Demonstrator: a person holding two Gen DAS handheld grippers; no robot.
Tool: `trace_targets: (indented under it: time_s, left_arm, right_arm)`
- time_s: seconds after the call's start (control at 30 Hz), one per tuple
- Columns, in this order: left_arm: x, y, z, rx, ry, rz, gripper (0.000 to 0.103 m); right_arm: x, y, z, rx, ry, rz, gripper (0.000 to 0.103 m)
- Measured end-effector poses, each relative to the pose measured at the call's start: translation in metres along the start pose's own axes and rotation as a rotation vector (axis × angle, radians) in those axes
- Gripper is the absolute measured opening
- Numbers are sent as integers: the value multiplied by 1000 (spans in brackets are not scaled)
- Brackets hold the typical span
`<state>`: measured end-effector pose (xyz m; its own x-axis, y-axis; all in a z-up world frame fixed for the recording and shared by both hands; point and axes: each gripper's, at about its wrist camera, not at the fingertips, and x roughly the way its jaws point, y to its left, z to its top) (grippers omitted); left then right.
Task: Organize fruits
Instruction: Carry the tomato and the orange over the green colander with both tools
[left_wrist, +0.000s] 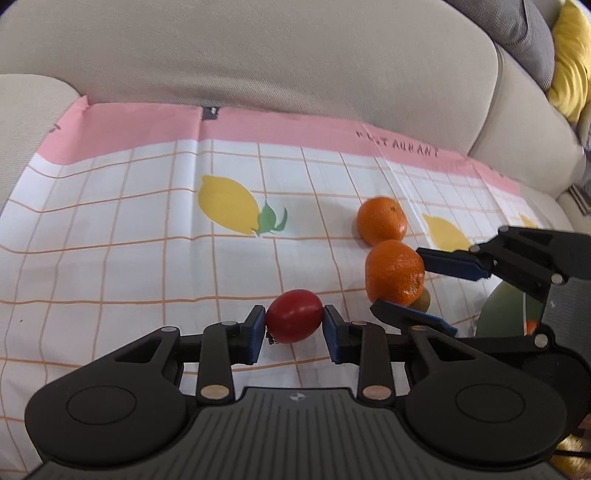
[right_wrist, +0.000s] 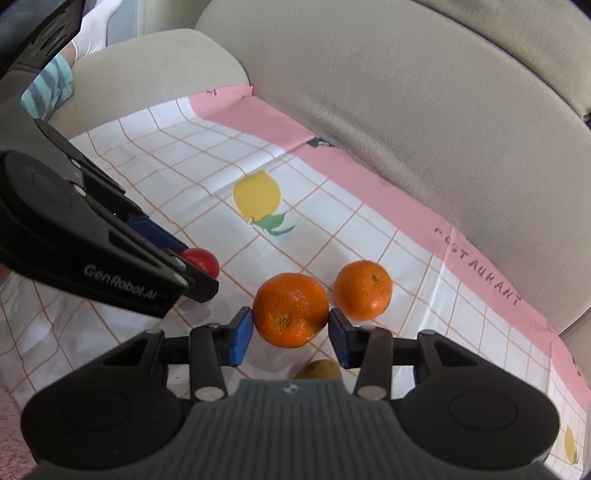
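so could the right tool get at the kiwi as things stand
Probably not directly. The right tool has its blue pads on either side of the near orange, so it looks occupied, and the kiwi lies below, mostly hidden by the tool's body. It would likely need to put the orange down first.

Bright soft daylight, faint shadows, fisheye bending edges, corners vignetted.

Red tomato (left_wrist: 294, 316); two oranges (right_wrist: 291, 309) (right_wrist: 362, 289) side by side; kiwi (right_wrist: 320, 370) near.

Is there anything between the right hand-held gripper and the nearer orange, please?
Nothing visible: the nearer orange already sits between the blue pads of the right hand-held gripper. The second orange lies just beyond its right pad.
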<state>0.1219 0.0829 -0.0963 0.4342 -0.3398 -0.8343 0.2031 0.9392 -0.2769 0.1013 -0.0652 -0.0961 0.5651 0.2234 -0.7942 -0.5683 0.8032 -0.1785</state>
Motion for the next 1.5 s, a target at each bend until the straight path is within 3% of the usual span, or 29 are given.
trace_targets:
  time_s: [0.43, 0.87, 1.5]
  left_arm:
    - [-40, -24, -3, 25, -77, 35, 37]
    - [-76, -98, -15, 231, -136, 20, 37]
    - [-73, -190, -44, 422, -92, -89, 37]
  right_arm:
    - [-53, 12, -7, 36, -71, -40, 42]
    - [-111, -11, -44, 180, -122, -121, 42]
    - [-156, -54, -121, 422, -117, -226, 42]
